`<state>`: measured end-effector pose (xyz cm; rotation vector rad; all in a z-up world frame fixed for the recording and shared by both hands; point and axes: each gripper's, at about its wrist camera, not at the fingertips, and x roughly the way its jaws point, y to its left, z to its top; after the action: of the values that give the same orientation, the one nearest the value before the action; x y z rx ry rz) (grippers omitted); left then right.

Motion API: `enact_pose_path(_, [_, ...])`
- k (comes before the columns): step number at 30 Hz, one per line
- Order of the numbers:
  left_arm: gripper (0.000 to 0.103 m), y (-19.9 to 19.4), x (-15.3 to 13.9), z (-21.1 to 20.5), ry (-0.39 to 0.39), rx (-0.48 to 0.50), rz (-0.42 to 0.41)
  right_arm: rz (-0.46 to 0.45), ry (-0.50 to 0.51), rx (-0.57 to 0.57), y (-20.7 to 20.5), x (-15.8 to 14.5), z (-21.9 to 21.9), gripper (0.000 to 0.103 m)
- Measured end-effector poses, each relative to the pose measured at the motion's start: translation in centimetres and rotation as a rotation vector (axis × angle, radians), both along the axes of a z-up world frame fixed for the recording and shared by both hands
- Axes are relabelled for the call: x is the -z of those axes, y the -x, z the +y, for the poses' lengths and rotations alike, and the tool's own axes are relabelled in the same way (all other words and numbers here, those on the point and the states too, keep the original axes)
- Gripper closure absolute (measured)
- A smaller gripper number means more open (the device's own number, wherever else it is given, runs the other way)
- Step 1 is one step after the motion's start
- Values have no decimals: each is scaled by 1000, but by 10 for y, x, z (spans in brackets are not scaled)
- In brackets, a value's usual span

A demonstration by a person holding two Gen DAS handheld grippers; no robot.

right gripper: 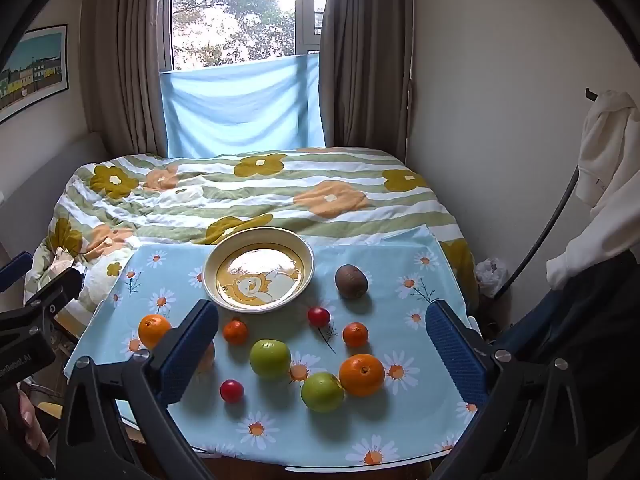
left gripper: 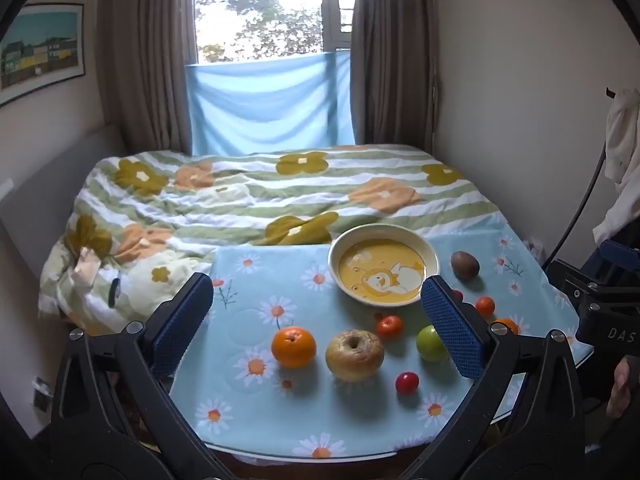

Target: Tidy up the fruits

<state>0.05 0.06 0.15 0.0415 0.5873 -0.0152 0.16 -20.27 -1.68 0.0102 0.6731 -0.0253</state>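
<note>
Fruit lies loose on the table (right gripper: 420, 264) before the empty bowl (right gripper: 258, 270), near the front edge, with bare cloth at the left. Left gripper (left gripper: 320, 320) and right gripper (right gripper: 320, 344) hover tilted down, jaws released wide.

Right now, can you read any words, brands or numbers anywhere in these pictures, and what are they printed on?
"DAS", cut off by the picture's edge: white letters on the black body of the right hand-held gripper, seen from the left wrist.
"...Robot_AI", its start cut off: white letters on the black body of the left hand-held gripper, seen from the right wrist.
The bowl bears only a cartoon picture, no words.
The framed picture: any lettering too small to read.
</note>
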Motion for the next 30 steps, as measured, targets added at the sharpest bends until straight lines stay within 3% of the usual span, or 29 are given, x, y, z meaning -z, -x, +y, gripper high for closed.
enact_pose_path(30, [0, 4, 5, 5, 1, -9, -18, -2, 13, 2, 3, 1, 2, 0])
